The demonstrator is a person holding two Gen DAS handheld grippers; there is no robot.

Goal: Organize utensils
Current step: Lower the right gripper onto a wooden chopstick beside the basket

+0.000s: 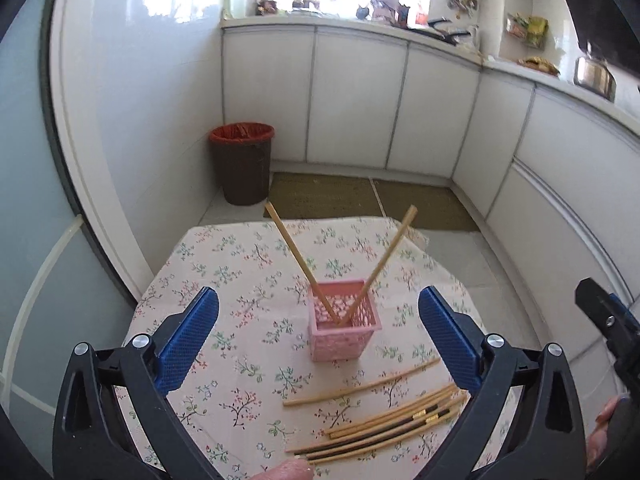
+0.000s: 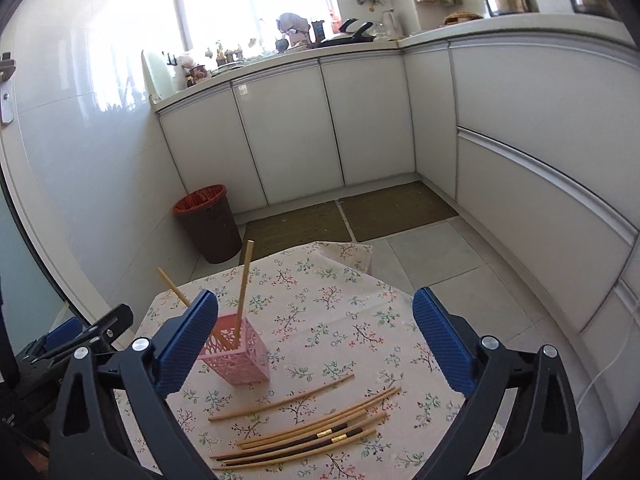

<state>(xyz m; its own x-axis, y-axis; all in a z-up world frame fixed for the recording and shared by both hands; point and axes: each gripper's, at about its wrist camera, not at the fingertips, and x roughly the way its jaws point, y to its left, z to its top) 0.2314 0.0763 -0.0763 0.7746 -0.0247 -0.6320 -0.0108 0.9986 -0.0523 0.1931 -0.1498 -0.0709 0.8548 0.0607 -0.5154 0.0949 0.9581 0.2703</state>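
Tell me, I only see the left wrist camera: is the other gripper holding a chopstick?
Observer: No. The right gripper has its jaws wide open, with nothing between them.
Operator: Is anything on the floor on that side?
Observer: Yes, a thin white cable lies on the grey floor tiles, right of the table with the floral cloth.

The right tool's [image 2: 316, 340] left finger [image 2: 188, 340] hid part of the holder [image 2: 240, 360]. Both tools' bodies ran off the bottom edges. Clutter by the window [image 1: 304, 0] was too small to tell.
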